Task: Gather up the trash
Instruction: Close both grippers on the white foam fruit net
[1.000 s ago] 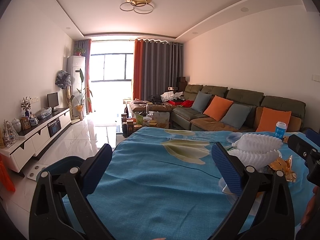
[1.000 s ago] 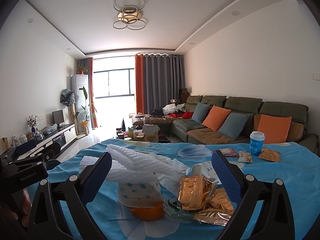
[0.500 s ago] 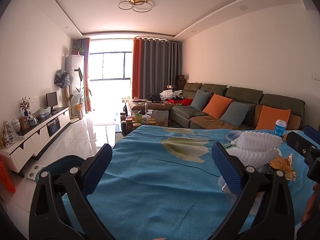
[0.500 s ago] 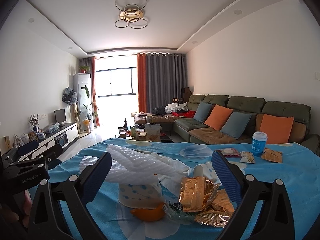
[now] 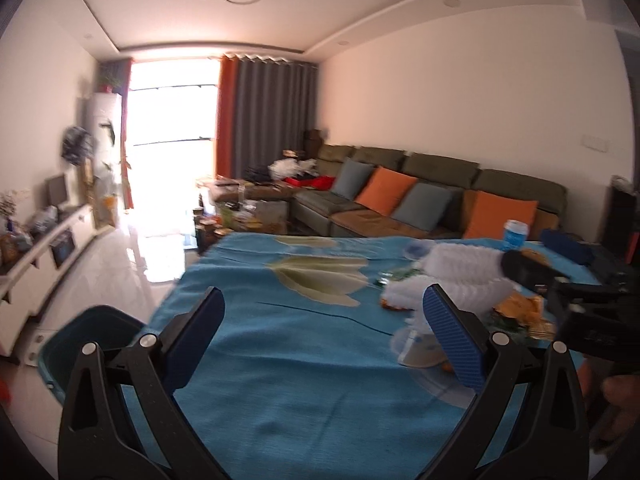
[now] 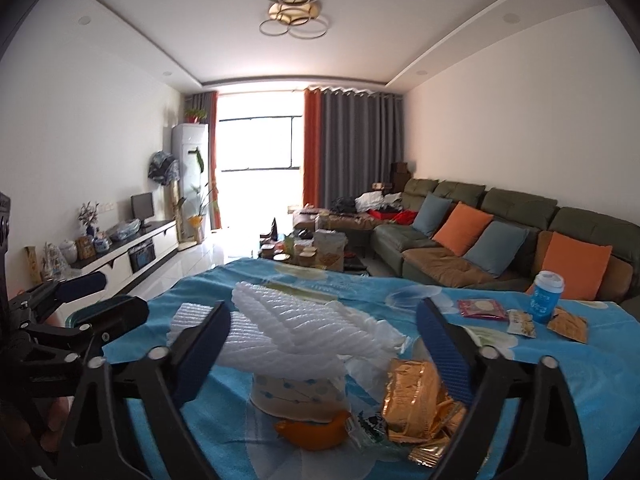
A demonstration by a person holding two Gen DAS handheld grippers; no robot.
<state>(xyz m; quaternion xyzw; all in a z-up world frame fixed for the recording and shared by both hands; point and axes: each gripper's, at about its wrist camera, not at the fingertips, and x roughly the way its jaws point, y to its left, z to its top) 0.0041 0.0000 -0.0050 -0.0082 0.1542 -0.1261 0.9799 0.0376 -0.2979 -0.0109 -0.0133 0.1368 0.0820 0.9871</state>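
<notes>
On the blue flowered tablecloth (image 6: 520,384) lies a pile of trash. White foam netting (image 6: 296,320) rests on a paper cup (image 6: 296,394), with an orange peel (image 6: 312,432) and gold wrappers (image 6: 412,392) in front. My right gripper (image 6: 323,306) hangs just before the pile. Its jaws are closing, the foam netting stands between them, and the pads are not pressing on it. My left gripper (image 5: 322,292) is open over bare cloth, with the foam netting (image 5: 460,264) to its right and the right gripper's body (image 5: 560,292) beyond that.
A blue paper cup (image 6: 546,296) and snack packets (image 6: 480,308) lie at the table's far right. A teal bin (image 5: 92,328) stands on the floor by the table's left edge. Behind are a green sofa (image 6: 500,216) and a cluttered coffee table (image 6: 316,248).
The right gripper's jaws have narrowed around the foam netting. The left view has swung and blurred, and the pile now sits closer to its right finger.
</notes>
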